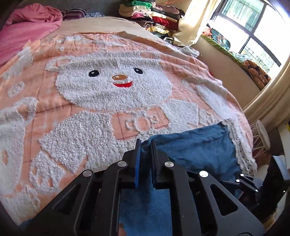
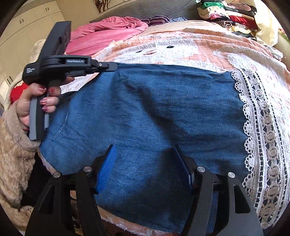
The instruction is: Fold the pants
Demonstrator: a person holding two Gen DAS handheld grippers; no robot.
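Blue denim pants (image 2: 154,112) with a white lace hem (image 2: 261,127) lie spread on the bed. My left gripper (image 1: 145,143) is shut on the far edge of the pants (image 1: 195,148); in the right wrist view it (image 2: 114,68) pinches the cloth's far left corner, held by a hand. My right gripper (image 2: 145,150) is open just above the near part of the denim, one blue pad on each side, nothing between them.
The bed carries a peach blanket with a white bear (image 1: 112,85). A pink cover (image 1: 27,29) is bunched at the head. Stacked clothes (image 1: 152,12) stand at the far right. A window (image 1: 253,27) and a small stool (image 1: 262,134) are on the right.
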